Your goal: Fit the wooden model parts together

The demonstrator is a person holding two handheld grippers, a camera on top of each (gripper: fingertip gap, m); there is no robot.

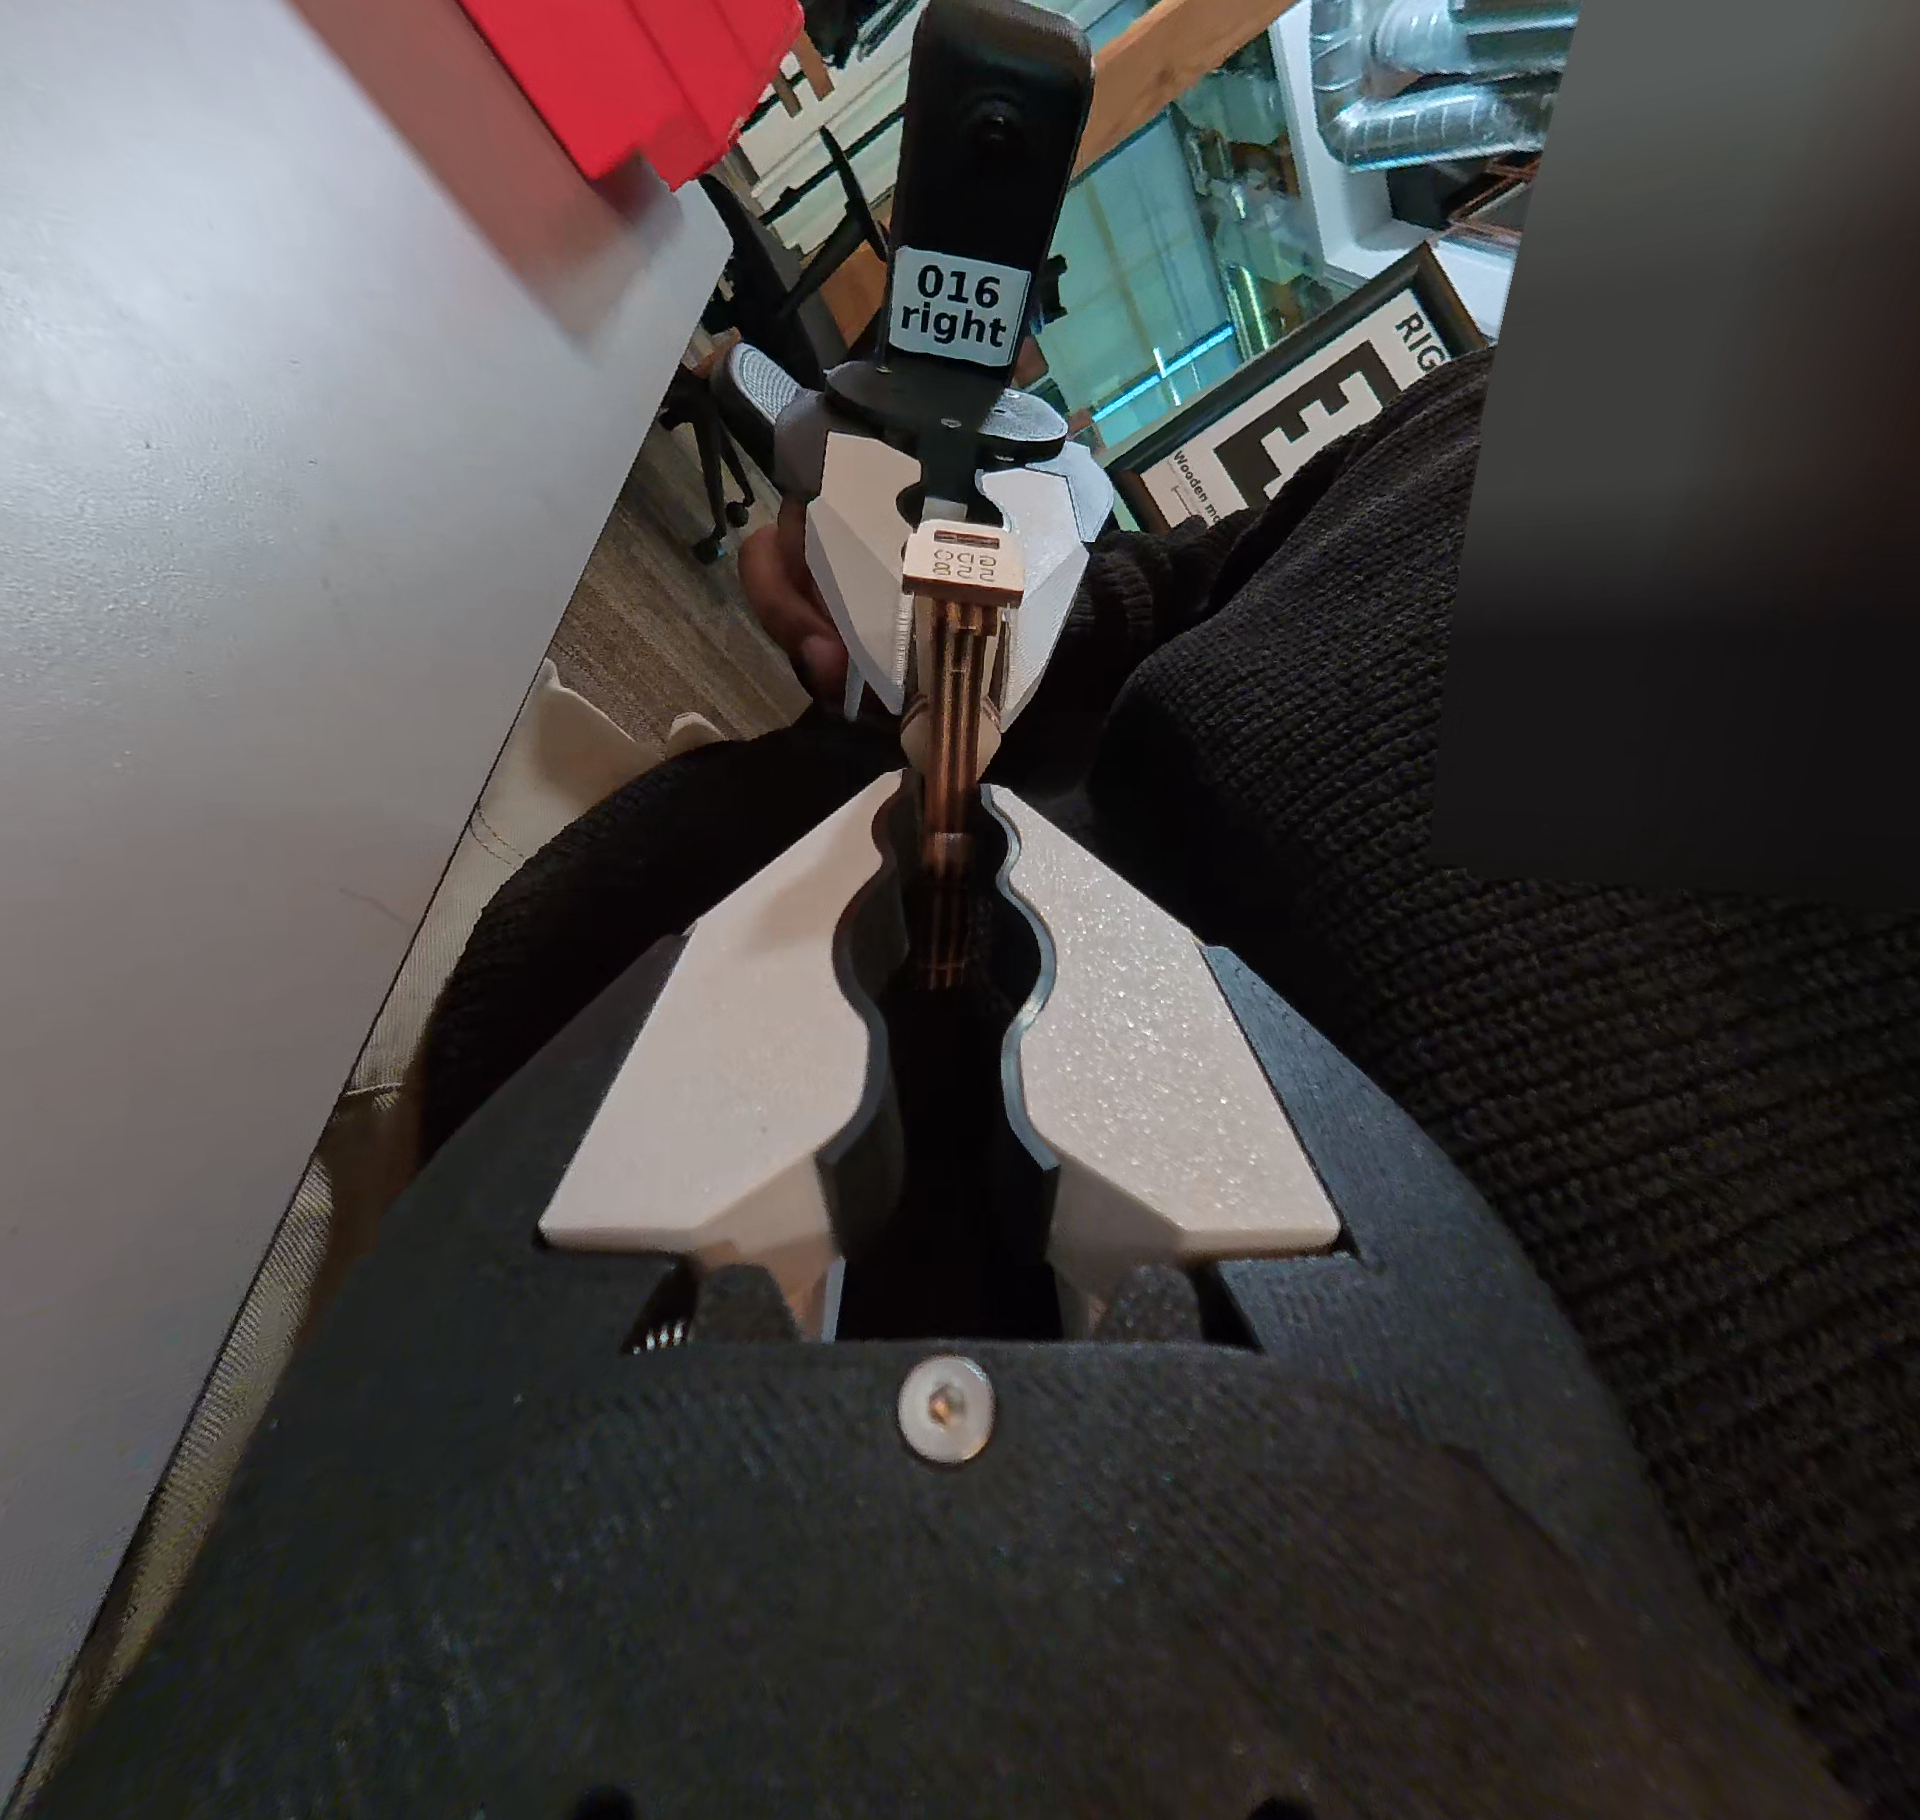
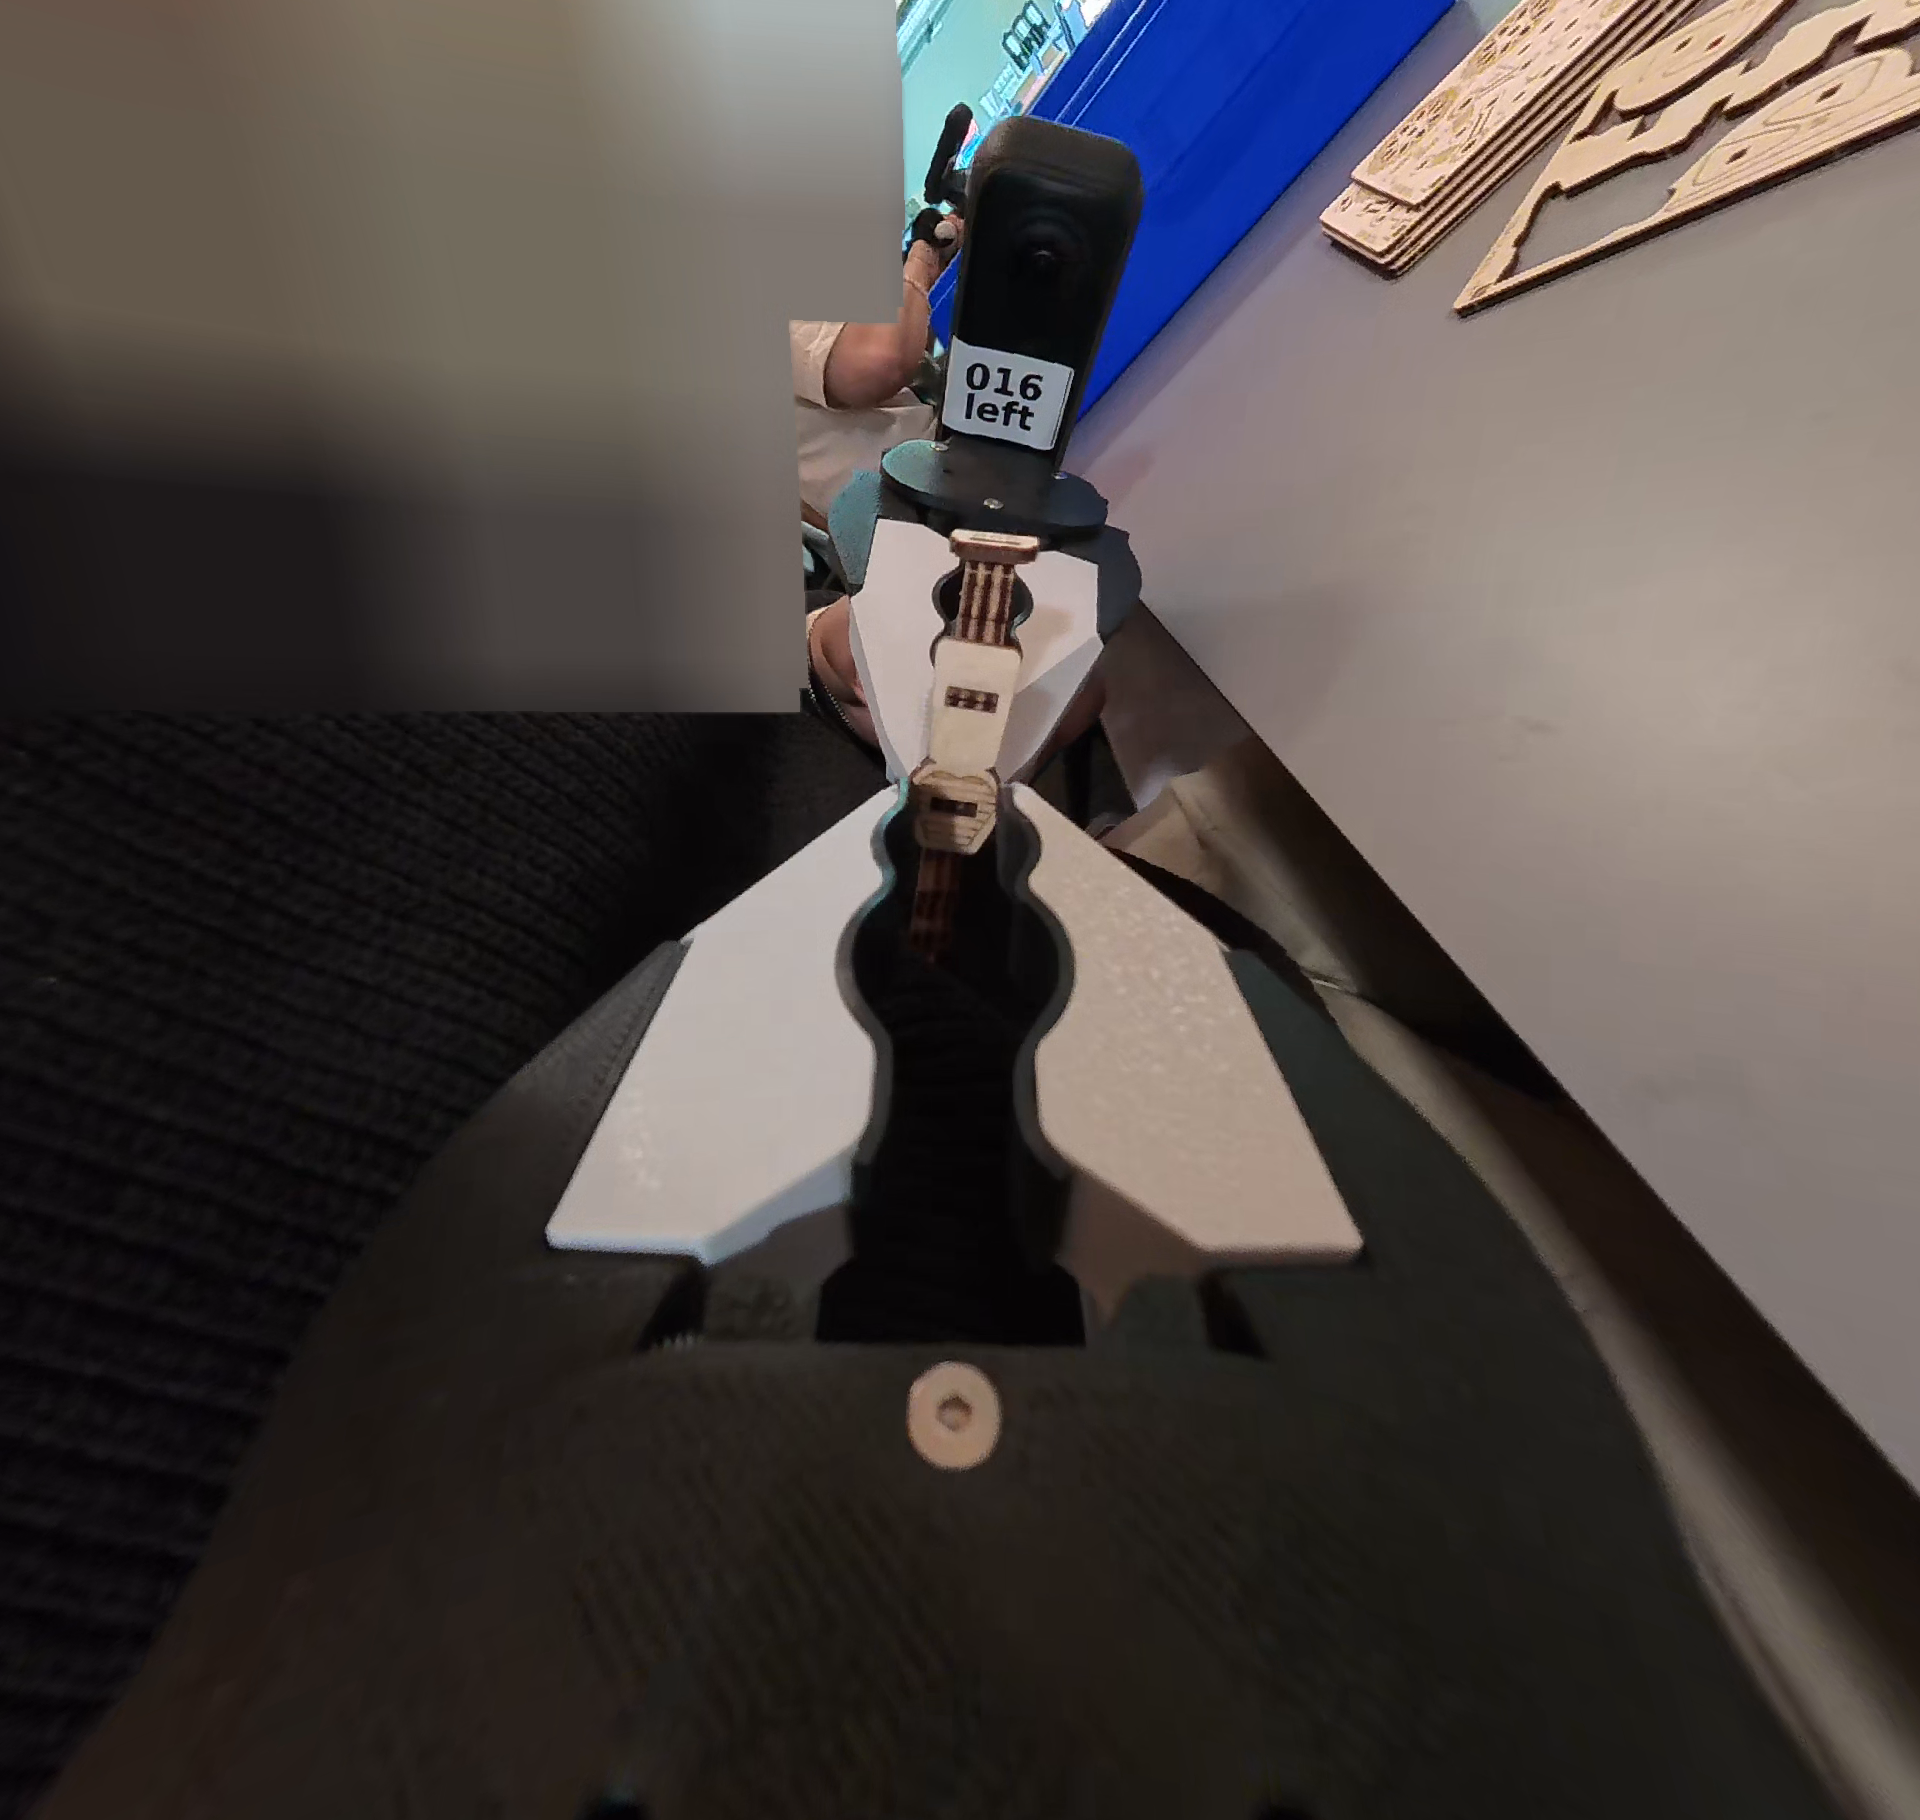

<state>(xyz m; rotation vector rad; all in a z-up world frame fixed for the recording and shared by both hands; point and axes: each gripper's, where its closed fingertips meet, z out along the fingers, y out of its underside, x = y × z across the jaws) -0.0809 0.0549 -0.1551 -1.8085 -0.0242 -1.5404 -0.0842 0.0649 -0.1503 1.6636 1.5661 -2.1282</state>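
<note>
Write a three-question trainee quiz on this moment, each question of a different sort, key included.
1. True or false: the left gripper and right gripper face each other tip to tip.
2. Where do the pale laser-cut plywood sheets lie? A) on the grey table B) in the blue bin C) on the floor
3. Fill in: both grippers are shut on the slim layered wooden model assembly, held off the ____.

Key: 1 true; 2 A; 3 table.
</note>
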